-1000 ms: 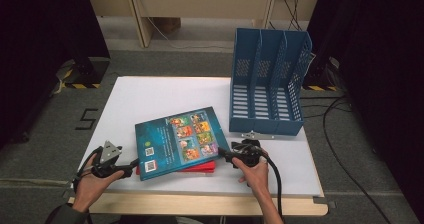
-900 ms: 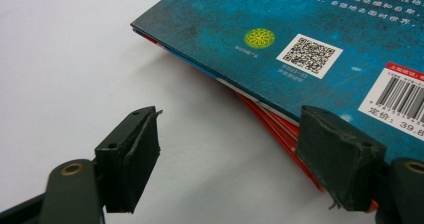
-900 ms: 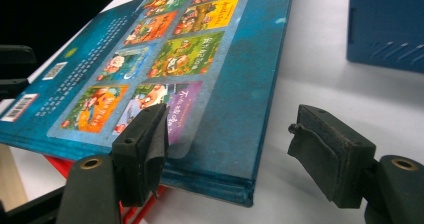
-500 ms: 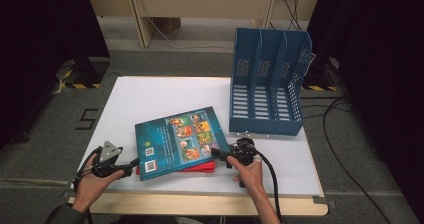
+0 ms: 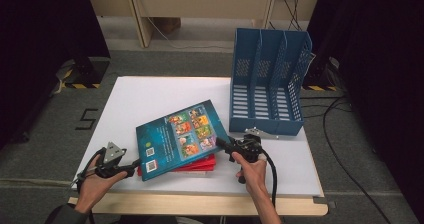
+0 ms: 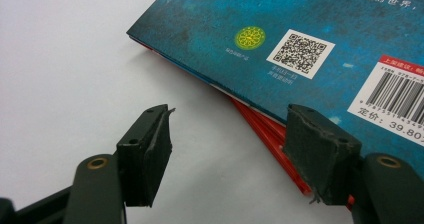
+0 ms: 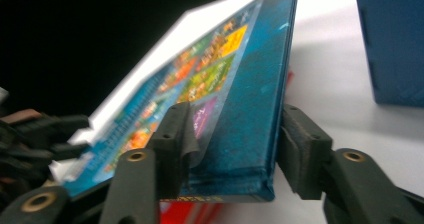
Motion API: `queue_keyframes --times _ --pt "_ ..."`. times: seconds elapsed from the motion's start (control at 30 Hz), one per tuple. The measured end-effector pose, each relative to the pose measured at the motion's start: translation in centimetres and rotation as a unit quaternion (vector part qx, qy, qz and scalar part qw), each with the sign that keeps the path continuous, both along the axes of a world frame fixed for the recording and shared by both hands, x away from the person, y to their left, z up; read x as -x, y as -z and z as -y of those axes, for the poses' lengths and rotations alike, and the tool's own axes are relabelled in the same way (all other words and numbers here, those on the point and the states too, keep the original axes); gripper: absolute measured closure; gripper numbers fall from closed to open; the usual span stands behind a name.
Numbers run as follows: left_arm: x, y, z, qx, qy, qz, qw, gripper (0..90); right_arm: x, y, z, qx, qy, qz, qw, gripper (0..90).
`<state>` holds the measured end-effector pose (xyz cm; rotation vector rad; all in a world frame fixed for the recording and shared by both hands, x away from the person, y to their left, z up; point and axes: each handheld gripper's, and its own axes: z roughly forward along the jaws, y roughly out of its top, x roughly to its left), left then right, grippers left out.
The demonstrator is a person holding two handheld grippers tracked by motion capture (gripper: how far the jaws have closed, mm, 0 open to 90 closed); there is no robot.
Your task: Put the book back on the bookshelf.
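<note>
- White table (image 5: pixel 150 96): a rectangular top with a pale wooden front edge, seen from above in the high view; the person's two forearms enter from the bottom edge.
- Blue book (image 5: pixel 181 139): lies back cover up near the front of the table, set askew on top of a red book (image 5: pixel 200 165); its right-hand edge is raised off the red one, so that it slopes down toward the left. In the left gripper view the cover (image 6: pixel 320 39) carries a QR code, a round yellow emblem and a barcode.
- Right gripper (image 5: pixel 223 144): held in the right hand (image 5: pixel 251 169) at the right edge of the blue book. In the right gripper view (image 7: pixel 232 151) its jaws have just been closing, with that edge between them: one pad lies on the illustrated cover, the other against the book's narrow blue side, and the book (image 7: pixel 235 99) tilts steeply upward between them.
- Left gripper (image 5: pixel 140 162): held in the left hand (image 5: pixel 95 181) at the front left corner of the stack. In the left gripper view (image 6: pixel 230 154) its jaws stand well apart with nothing between the pads; one pad is over bare table, the other over the corner where the red book (image 6: pixel 265 129) shows beneath the blue.
- Blue file rack (image 5: pixel 267 84): a slotted organiser with three compartments, upright at the back right of the table, near the right gripper but apart from both books.
</note>
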<state>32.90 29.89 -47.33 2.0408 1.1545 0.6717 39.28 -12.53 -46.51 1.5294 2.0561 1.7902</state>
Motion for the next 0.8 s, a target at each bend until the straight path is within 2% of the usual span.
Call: queue_keyframes --times 0.13,0.23,0.37,0.5,0.6,0.7,0.77,0.8 --pt "-0.1 0.0 1.0 0.012 0.016 0.007 0.9998 34.3 -0.1 -0.5 -0.4 -0.054 -0.019 0.004 0.9983 57.0" --pt "-0.1 -0.1 2.2 0.003 0.031 0.020 0.9993 33.3 -0.3 -0.8 -1.0 -0.043 -0.009 0.018 0.9989 61.3" --pt "-0.2 0.0 2.8 0.021 0.044 0.017 0.9987 27.1 -0.5 -1.4 -0.7 -0.043 0.014 0.047 0.9978 62.8" --pt "-0.3 -0.1 3.4 0.021 0.051 0.021 0.9983 24.2 -0.5 -2.6 -0.6 -0.032 0.015 0.069 0.9970 63.7" --pt "-0.7 0.0 3.6 0.040 0.061 0.014 0.9972 22.4 -0.5 -3.5 -0.5 -0.027 0.017 0.087 0.9957 64.4" --pt "-1.3 0.0 3.5 0.059 0.057 0.007 0.9966 21.2 -0.6 -4.3 -0.2 -0.019 0.021 0.111 0.9934 65.5" --pt "-1.6 0.0 3.7 0.060 0.057 0.006 0.9965 20.7 -0.7 -4.9 -0.1 -0.018 0.021 0.123 0.9920 66.1" --pt "-1.6 0.0 3.7 0.060 0.057 0.006 0.9965 20.8 -0.7 -5.3 -0.1 -0.010 0.020 0.127 0.9916 66.1"
